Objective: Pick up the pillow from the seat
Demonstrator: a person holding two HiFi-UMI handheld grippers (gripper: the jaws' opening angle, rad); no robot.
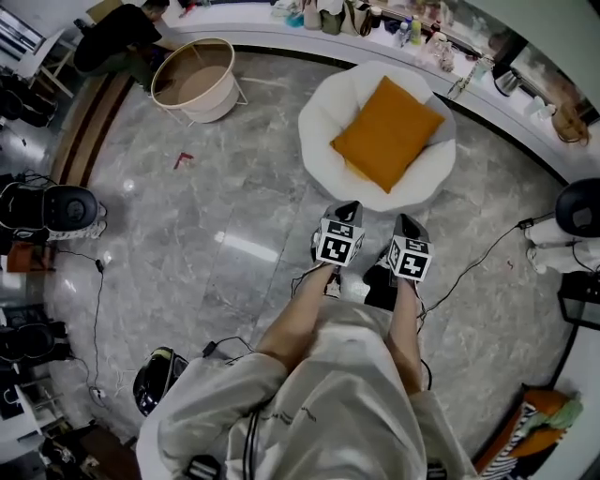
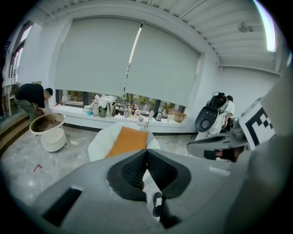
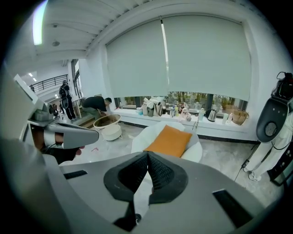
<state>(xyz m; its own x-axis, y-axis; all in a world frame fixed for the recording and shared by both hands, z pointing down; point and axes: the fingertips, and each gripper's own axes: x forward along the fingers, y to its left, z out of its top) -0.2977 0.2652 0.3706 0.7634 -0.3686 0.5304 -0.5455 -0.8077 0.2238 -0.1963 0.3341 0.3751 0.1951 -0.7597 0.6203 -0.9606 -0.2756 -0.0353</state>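
Bright, even daylight; floor [image 1: 234, 248] glare, fisheye-warped dark corners

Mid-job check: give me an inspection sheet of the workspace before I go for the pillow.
Surface: glossy grey marble floor; white round seat ahead of the person.
Job's things: orange pillow lies on the seat, nothing touching it.
Clutter: round tub on a stand; small red scrap on the floor.
Grippers: left claw shut, empty; right claw shut, empty; both short of the seat.
Cables: black cable along the left floor; another cable runs off to the right.
Surroundings: person bent over at far left; window ledge carrying bottles and bags; blinds down.
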